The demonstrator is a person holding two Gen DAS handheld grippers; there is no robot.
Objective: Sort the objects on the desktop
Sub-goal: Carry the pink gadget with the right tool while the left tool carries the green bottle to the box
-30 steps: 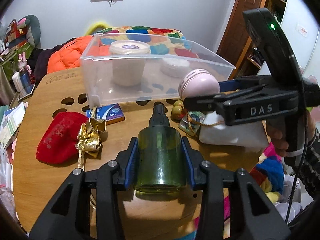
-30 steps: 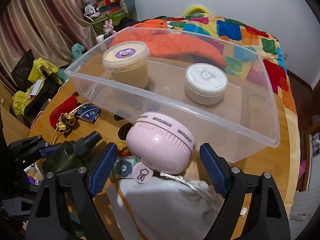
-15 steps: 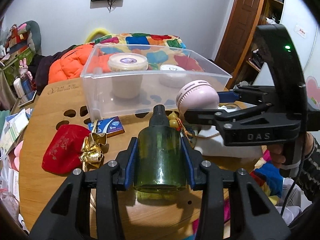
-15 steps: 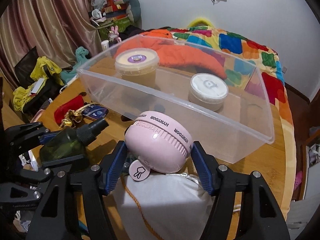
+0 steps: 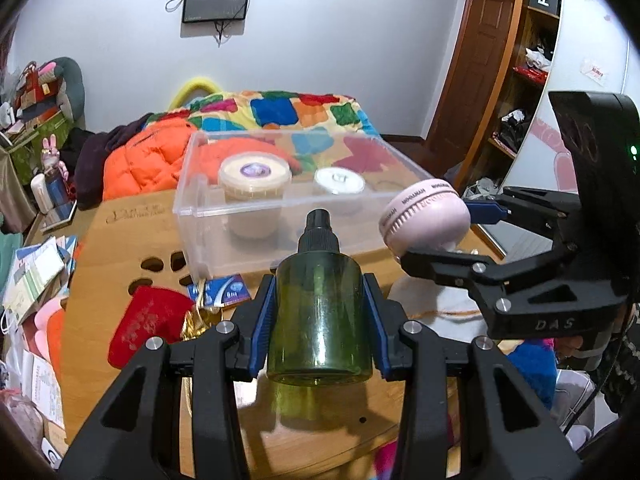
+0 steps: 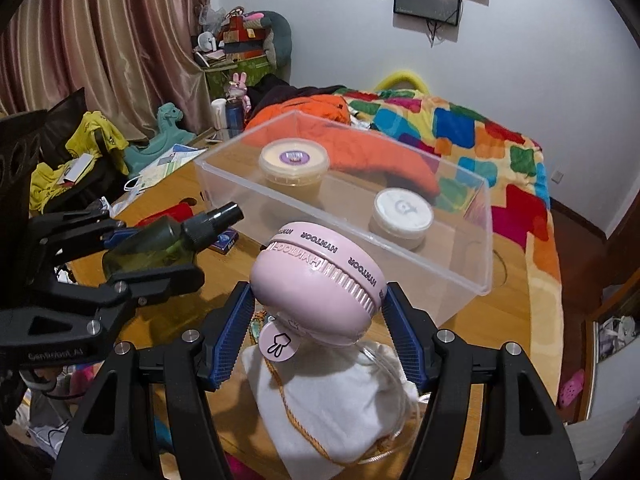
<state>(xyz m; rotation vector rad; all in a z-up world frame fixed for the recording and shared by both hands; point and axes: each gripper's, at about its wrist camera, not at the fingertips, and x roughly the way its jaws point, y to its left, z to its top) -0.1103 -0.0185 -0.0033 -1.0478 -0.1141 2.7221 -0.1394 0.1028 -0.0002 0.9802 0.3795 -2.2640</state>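
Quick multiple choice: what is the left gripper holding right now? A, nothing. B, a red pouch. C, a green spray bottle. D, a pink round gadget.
C: the left gripper is clamped on both sides of the green spray bottle, while the pink round gadget sits in the right gripper.

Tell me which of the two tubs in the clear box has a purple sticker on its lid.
The taller cream tub at the box's left end; the shorter white tub has a plain white lid.

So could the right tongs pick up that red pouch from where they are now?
Probably not. The right tongs are already shut on the pink gadget, and the red pouch lies on the far left, beyond the left tongs holding the green bottle.
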